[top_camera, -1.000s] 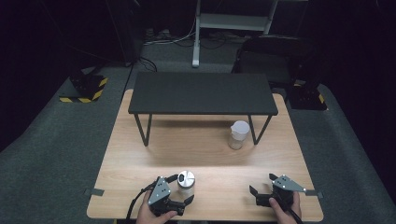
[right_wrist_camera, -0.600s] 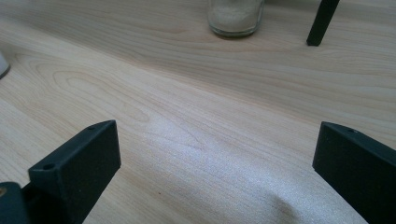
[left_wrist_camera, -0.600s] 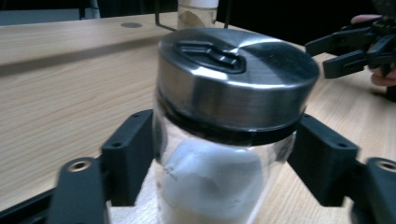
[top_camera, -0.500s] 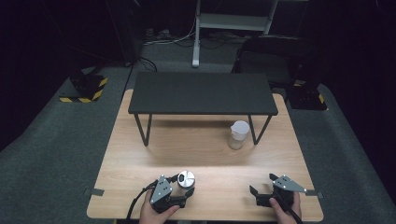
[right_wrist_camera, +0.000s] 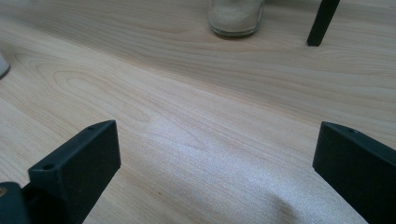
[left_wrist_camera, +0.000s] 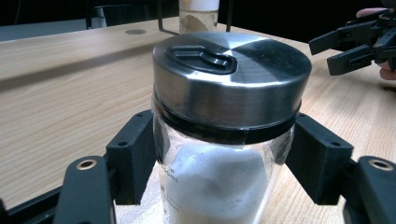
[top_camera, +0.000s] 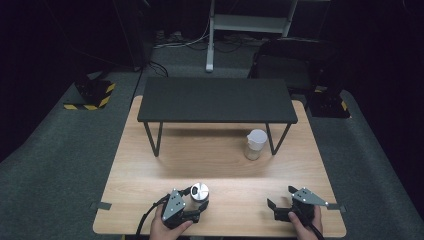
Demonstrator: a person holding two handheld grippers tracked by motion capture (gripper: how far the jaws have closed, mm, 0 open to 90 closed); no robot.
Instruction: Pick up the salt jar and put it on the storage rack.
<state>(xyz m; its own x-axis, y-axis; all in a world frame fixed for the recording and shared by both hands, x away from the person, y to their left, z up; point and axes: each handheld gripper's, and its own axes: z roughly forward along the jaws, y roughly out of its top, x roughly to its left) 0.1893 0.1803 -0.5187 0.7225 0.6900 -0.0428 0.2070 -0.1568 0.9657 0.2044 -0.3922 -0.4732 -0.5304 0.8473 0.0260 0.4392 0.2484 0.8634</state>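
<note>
While upright, jar (left_wrist_camera: 224, 140) sits between left gripper (left_wrist_camera: 224, 158) jaws.

bare wood between claws, jar (top_camera: 255, 144) seemingly beside stand leg (top_camera: 273, 139)

Upright glass jar (left_wrist_camera: 224, 154), steel lid, white powder, near the table's front edge.

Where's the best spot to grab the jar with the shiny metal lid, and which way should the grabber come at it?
Grab the jar on its glass body, just under the metal lid, coming in level from the person's side of the table. It stands upright and round, so two jaws can squeeze opposite sides. The lid is wider than the glass, which should help stop slipping. The left gripper already straddles it that way.
</note>
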